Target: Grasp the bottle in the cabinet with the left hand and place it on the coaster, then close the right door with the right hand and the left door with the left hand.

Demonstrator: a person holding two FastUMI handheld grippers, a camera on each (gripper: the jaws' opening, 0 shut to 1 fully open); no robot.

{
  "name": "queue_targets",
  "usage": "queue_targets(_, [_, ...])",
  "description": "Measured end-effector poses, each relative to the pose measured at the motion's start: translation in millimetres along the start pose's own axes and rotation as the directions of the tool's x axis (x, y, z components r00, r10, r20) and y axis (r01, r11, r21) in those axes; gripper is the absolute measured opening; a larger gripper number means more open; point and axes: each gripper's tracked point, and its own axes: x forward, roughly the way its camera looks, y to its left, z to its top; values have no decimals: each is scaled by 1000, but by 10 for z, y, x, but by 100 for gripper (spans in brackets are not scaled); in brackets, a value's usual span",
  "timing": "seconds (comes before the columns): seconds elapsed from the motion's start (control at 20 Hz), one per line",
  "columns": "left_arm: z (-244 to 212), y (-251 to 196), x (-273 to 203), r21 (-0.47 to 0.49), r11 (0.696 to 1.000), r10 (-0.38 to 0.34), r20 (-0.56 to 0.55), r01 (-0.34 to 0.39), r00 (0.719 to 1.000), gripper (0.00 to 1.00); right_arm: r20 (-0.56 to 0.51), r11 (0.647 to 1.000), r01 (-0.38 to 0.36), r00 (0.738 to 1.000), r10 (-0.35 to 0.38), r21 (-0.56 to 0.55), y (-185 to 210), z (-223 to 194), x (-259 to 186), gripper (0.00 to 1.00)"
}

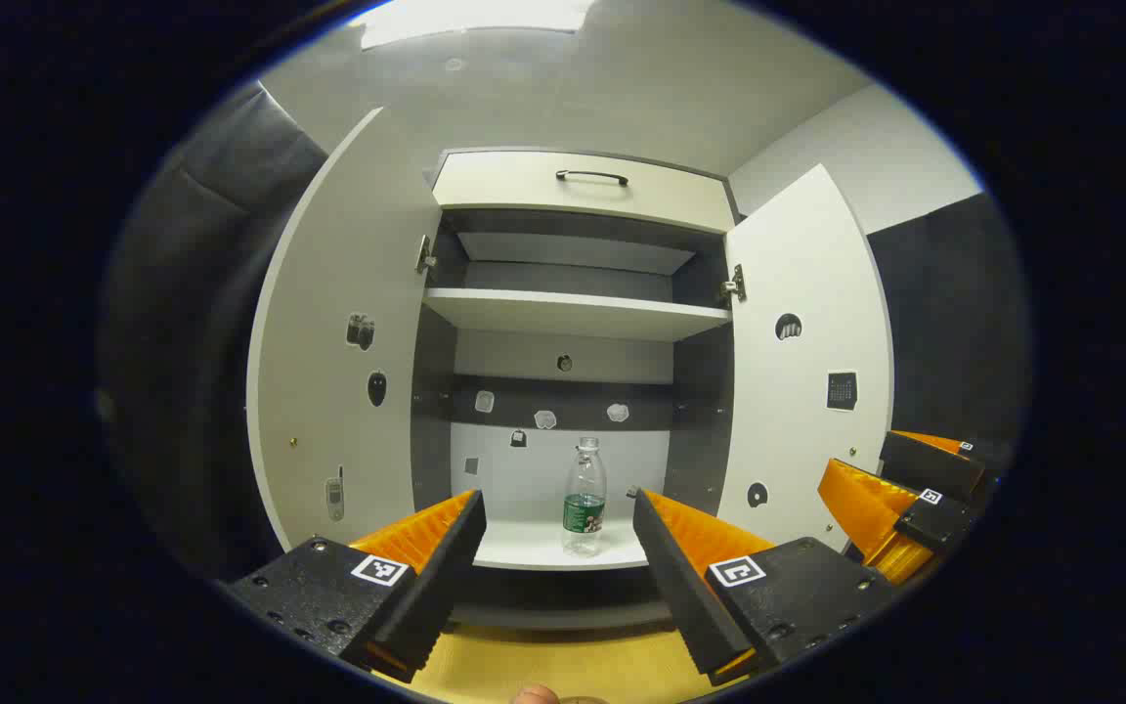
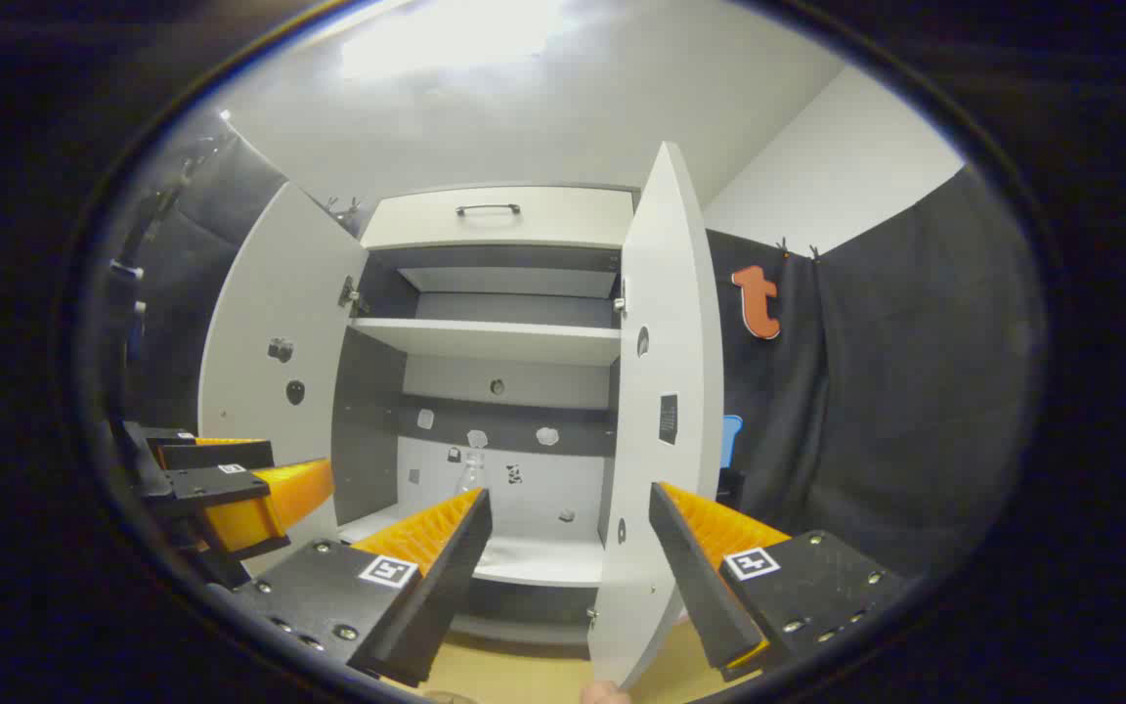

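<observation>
A clear plastic bottle (image 1: 584,499) with a dark green label stands upright at the front of the cabinet's lower shelf (image 1: 524,548). Both cabinet doors are swung open: the left door (image 1: 338,352) and the right door (image 1: 802,362). My left gripper (image 1: 557,499) is open in front of the shelf, short of the bottle, which shows between its fingers. My right gripper (image 2: 570,494) is open too, and the right door's (image 2: 666,411) edge rises between its fingers. One of those fingers hides most of the bottle (image 2: 471,471) in the right gripper view. Each gripper shows at the other view's side: right gripper (image 1: 890,499), left gripper (image 2: 231,489).
A yellow wooden tabletop (image 1: 543,665) lies below the cabinet. An upper shelf (image 1: 573,313) and a drawer with a dark handle (image 1: 590,177) sit above the bottle. Small stickers dot the doors and back panel. Black cloth (image 2: 876,411) hangs to the right of the cabinet.
</observation>
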Motion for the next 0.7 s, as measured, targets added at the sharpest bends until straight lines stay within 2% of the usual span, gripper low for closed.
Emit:
queue_targets(0.05, [-9, -34, 14, -1, 1000, -10, -7, 10, 1000, 93, -6, 1000, 3, 1000, -3, -1, -8, -16, 7, 93])
queue_targets(0.1, [-22, -50, 19, -5, 1000, -16, -13, 16, 1000, 93, -9, 1000, 6, 1000, -6, -3, -24, -24, 10, 93])
queue_targets(0.15, [-32, -66, 29, -10, 1000, -20, -17, 20, 1000, 96, -11, 1000, 8, 1000, -8, -5, -38, -23, 6, 98])
queue_targets(0.7, [-145, -152, 147, -5, 999, -38, -40, 37, 998, 96, -8, 1000, 22, 1000, -22, 9, -104, 6, -9, 98])
